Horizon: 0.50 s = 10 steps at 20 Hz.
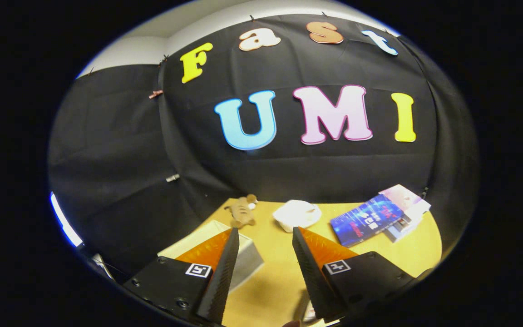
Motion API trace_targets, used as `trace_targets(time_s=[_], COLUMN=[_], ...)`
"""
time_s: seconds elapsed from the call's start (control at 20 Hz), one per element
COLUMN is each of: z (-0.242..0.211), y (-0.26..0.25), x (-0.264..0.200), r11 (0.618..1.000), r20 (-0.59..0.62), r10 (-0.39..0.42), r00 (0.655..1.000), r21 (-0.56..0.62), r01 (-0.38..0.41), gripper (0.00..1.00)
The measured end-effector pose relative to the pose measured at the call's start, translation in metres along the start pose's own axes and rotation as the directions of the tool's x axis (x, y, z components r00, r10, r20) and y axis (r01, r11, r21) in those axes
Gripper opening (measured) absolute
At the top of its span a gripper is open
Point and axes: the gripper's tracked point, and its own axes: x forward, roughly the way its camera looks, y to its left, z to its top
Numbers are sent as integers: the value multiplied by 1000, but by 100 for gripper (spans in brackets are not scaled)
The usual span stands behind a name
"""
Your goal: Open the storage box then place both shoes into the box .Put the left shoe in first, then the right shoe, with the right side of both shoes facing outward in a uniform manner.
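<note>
The gripper (265,234) is held above a yellow wooden table (279,281), its two fingers spread wide apart with nothing between them but bare tabletop. Each finger mount carries a small square black-and-white marker (198,270).

Just under and beyond the left finger sits the storage box (248,259), a pale, whitish box whose near corner and one side wall show past the fingertip; whether its lid is on or off cannot be told, since the finger hides most of it. Low between the fingers, right at the near edge, a small pale object (309,314) peeks out beside the right finger, too cut off to identify.

Farther back, just behind the box's far corner, lies a small brown plush toy (241,211). To its right, ahead of the gap between the fingers, rests a white, rounded, soft-looking item (297,214) that may be a shoe, though its shape is too blurred to be sure. Farther right, a blue-covered book (366,220) lies flat, leaning against a white box (409,204) near the far right corner of the table.

Behind everything hangs the black cloth wall (107,150) of the booth.
</note>
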Motion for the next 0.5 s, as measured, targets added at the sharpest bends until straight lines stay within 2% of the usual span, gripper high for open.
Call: trace_targets(time_s=[0.25,0.5], z=[-79,-162], y=[-64,-112], x=[-14,-21], r11=[993,976], r20=[-177,-344], r10=[-117,-210], r00=[977,915], r21=[-8,-27], r01=[117,214], gripper=[75,75])
